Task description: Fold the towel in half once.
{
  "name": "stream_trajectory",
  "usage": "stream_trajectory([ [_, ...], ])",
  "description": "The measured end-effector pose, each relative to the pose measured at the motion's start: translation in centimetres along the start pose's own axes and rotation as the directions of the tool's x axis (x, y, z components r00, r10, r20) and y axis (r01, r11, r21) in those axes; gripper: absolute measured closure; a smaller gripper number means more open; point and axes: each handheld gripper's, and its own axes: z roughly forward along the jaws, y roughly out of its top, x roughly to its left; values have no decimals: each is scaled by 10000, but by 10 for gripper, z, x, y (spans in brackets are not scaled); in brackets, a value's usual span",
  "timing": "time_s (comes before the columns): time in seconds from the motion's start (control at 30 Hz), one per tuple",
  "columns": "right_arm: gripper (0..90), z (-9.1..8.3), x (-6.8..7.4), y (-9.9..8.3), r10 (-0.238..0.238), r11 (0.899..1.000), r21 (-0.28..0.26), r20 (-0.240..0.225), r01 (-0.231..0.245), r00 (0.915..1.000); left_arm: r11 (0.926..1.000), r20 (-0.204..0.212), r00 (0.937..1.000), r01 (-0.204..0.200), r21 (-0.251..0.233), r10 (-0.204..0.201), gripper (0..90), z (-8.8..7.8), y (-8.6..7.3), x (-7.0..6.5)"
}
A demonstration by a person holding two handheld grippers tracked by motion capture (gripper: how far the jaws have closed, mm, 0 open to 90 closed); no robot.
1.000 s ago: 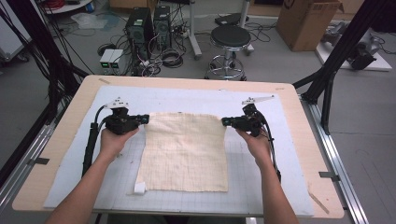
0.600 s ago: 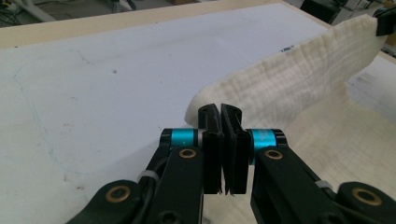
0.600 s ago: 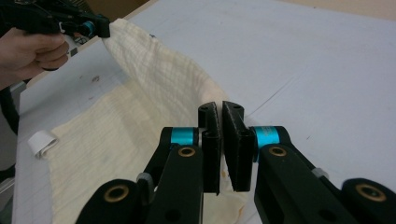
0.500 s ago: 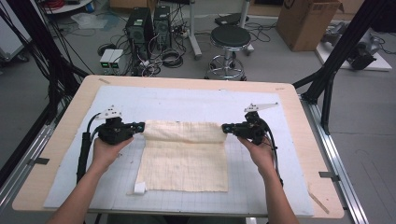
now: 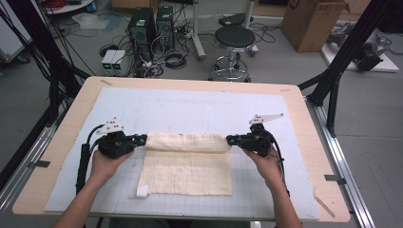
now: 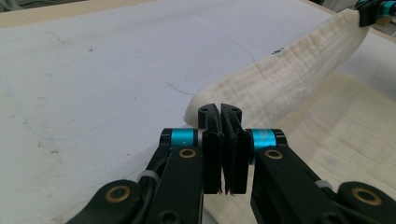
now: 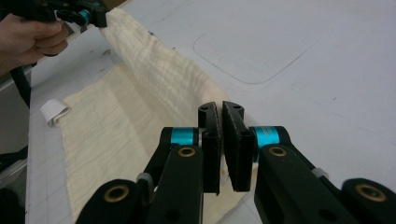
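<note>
Cloth (image 5: pixel 187 164) pinched between both tongs.

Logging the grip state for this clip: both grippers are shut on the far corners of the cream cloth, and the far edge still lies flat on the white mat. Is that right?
Not quite. The left gripper and right gripper are shut on the cream cloth, but its far edge is lifted off the white mat and curling over toward the person, as the high view and the left gripper view show.

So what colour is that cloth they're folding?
The cloth is pale cream with a faint grid of thin lines, clearest in the high view.
</note>
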Motion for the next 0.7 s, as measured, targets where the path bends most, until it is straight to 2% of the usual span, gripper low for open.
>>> stream_trajectory([
  [0.13, 860, -4, 4, -6, 35, 10000, -79, -121, -36, 9999, 9998, 83, 9998, -205, -45, 205, 869, -4, -3, -6],
  [0.33, 860, -6, 13, -14, -182, 9998, -13, -314, 182, 9993, 9996, 109, 9996, -276, 49, 275, 868, -10, -17, -11],
  [0.53, 860, -6, 20, -29, -320, 9995, 28, -383, 322, 9988, 9994, 416, 9986, -339, 16, 338, 868, -16, -31, -18],
  [0.6, 860, -4, 21, -34, -210, 9995, 219, -344, 217, 9992, 9994, 485, 9982, -342, 9, 341, 868, -18, -35, -20],
  [0.7, 860, -3, 24, -39, -248, 9996, 126, -402, 253, 9989, 9991, 575, 9975, -412, 138, 404, 867, -20, -41, -22],
])
